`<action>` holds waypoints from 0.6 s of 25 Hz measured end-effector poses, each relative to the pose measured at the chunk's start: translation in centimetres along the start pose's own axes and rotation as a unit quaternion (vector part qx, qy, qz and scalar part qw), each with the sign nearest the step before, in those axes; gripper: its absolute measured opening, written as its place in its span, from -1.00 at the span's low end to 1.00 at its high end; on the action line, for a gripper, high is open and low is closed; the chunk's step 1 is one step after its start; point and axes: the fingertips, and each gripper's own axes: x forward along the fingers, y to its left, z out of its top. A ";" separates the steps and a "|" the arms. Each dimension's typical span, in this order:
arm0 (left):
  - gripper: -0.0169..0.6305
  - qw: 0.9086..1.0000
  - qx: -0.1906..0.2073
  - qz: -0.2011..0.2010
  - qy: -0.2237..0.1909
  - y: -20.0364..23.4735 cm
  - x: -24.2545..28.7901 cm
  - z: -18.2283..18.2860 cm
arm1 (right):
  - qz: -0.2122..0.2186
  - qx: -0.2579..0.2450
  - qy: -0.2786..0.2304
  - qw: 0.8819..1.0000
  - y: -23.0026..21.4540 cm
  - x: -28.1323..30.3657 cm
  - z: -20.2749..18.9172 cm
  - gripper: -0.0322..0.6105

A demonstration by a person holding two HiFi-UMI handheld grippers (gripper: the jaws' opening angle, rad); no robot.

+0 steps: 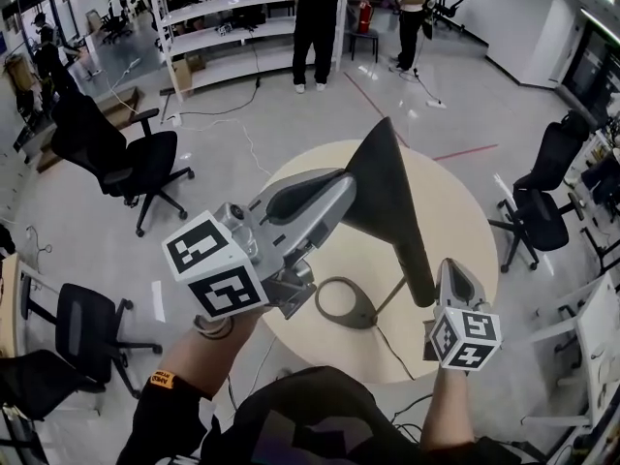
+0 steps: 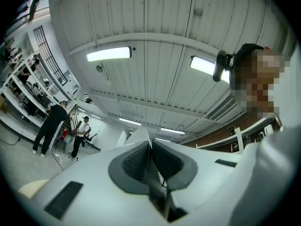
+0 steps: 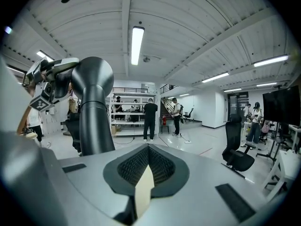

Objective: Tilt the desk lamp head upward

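A pale, glossy floor (image 1: 232, 153) spreads around a round beige table (image 1: 455, 211), with white shelving (image 1: 232, 27) at the far side, where two people (image 1: 318, 17) stand. Black office chairs (image 1: 126, 158) sit to the left and right of the table.

The desk lamp stands on the table. Its long black head (image 1: 387, 192) rises steeply, the narrow end highest and the wide end low near the right claw. A thin arm (image 1: 390, 294) runs from the head down to the flat oval grey base (image 1: 346, 303), which rests on the tabletop near the person's edge.

The left claw (image 1: 347, 184) is held up high, and its tip meets the upper part of the lamp head in the head view, though I cannot tell whether they touch. Its jaws are pressed together with nothing between them, pointing at the ceiling.

The right claw (image 1: 453, 267) sits just beside the lower end of the head. Its jaws are also together and empty, with the dark head to their left.
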 end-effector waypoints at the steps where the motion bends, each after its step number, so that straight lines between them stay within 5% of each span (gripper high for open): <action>1: -0.73 1.000 0.002 0.000 0.000 -0.2 0.2 0.0 | -0.001 -0.002 0.001 1.000 -0.1 0.0 0.0 -0.86; 9: -0.74 1.000 0.029 -0.009 0.005 -1.2 0.5 0.3 | 0.000 -0.020 0.012 1.000 0.7 0.5 -0.3 -0.86; 15: -0.74 1.000 0.005 -0.018 -0.012 -1.0 0.5 0.6 | 0.013 -0.028 0.013 0.999 0.7 0.5 -0.1 -0.86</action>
